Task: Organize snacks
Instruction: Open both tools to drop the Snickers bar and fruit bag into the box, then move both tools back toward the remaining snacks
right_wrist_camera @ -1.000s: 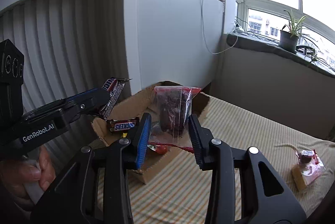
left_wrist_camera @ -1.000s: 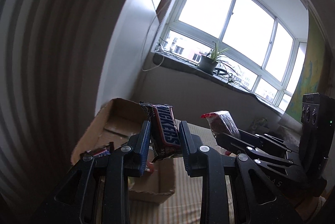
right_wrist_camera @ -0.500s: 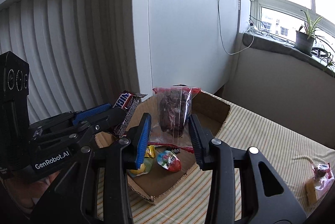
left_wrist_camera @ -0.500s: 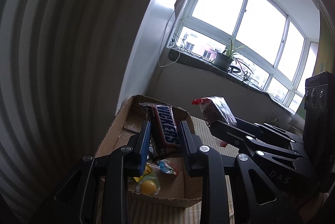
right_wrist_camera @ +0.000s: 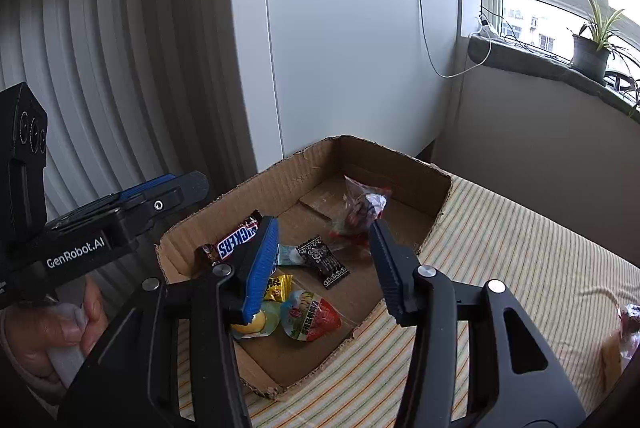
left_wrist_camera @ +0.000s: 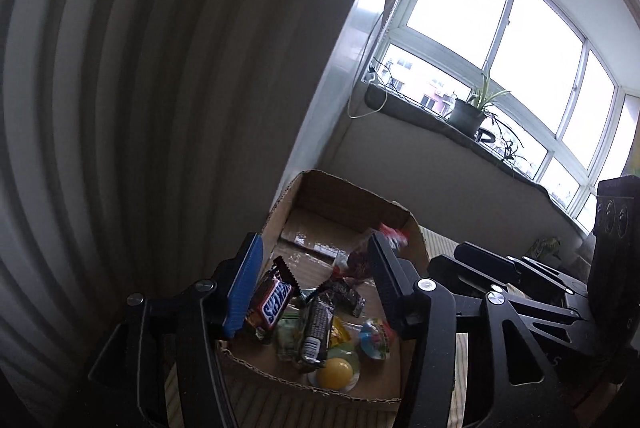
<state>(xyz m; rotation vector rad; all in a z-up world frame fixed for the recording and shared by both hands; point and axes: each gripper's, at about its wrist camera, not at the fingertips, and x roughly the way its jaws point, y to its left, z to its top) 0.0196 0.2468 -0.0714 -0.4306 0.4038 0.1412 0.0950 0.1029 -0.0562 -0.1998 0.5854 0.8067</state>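
Left gripper (left_wrist_camera: 316,284): I see its jaws spread wide and holding nothing; it hangs over the near-left part of the box; in the right wrist view it shows from the side (right_wrist_camera: 188,188), off the box's left wall
Right gripper (right_wrist_camera: 324,260): jaws parted, released, nothing between them; I have it over the near half of the box; in the left wrist view its fingers reach in from the right
Box (right_wrist_camera: 404,184): open brown cardboard, torn along the rim, sitting on the striped cloth (right_wrist_camera: 520,260) close to the white wall; also seen in my left view (left_wrist_camera: 340,196)
Chocolate bar (left_wrist_camera: 274,304): lying in the box's near-left corner, tipped against the left wall, just beside my left gripper's blue finger pad; in the right view (right_wrist_camera: 236,242) it lies flat along that wall, partly hidden by the right gripper's blue finger
Red-topped clear bag (right_wrist_camera: 362,208): in the far part of the box, blurred; I cannot tell whether it rests on the floor of the box; in the left view (left_wrist_camera: 360,260) it sits beside the right finger
Small black packet (right_wrist_camera: 326,262): on the box floor, between the bar and the bag
Other sweets: a yellow packet (right_wrist_camera: 280,286), a jelly cup with a red and green lid (right_wrist_camera: 310,316), and a yellow-filled cup (left_wrist_camera: 336,378) crowd the near end
Hand (right_wrist_camera: 52,324): my left hand grips the left handle at the lower left
Potted plant (right_wrist_camera: 592,48): on the window ledge, well apart from the box
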